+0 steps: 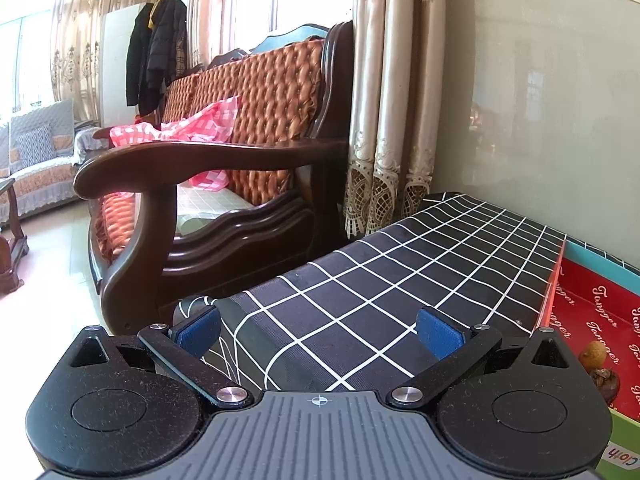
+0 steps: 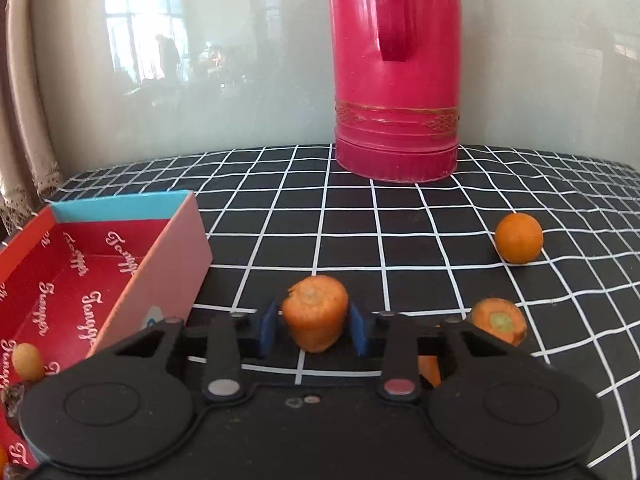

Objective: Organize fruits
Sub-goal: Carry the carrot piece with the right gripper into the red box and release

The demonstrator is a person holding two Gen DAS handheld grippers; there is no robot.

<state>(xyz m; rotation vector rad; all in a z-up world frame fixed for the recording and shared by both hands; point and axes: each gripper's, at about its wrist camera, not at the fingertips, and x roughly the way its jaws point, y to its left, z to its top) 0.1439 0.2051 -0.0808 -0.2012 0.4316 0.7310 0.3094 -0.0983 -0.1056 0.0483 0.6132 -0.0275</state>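
Note:
My right gripper (image 2: pixel 313 325) has its blue pads on both sides of an upright carrot stub (image 2: pixel 315 312) on the checked cloth. A second carrot piece (image 2: pixel 498 320) lies just right of that gripper, partly hidden by it. An orange (image 2: pixel 519 237) sits farther right. The red box (image 2: pixel 72 280) stands to the left, with a small yellow fruit (image 2: pixel 27 361) and a dark dried fruit (image 2: pixel 12 398) inside. My left gripper (image 1: pixel 319 330) is open and empty above the cloth, left of the same box (image 1: pixel 592 312), where a yellow fruit (image 1: pixel 595 353) and a brown fruit (image 1: pixel 605 380) lie.
A tall red thermos (image 2: pixel 396 72) stands at the back of the table against the wall. A wooden sofa (image 1: pixel 224 168) with orange cushions stands beyond the table's left edge. Curtains (image 1: pixel 392 120) hang in the corner.

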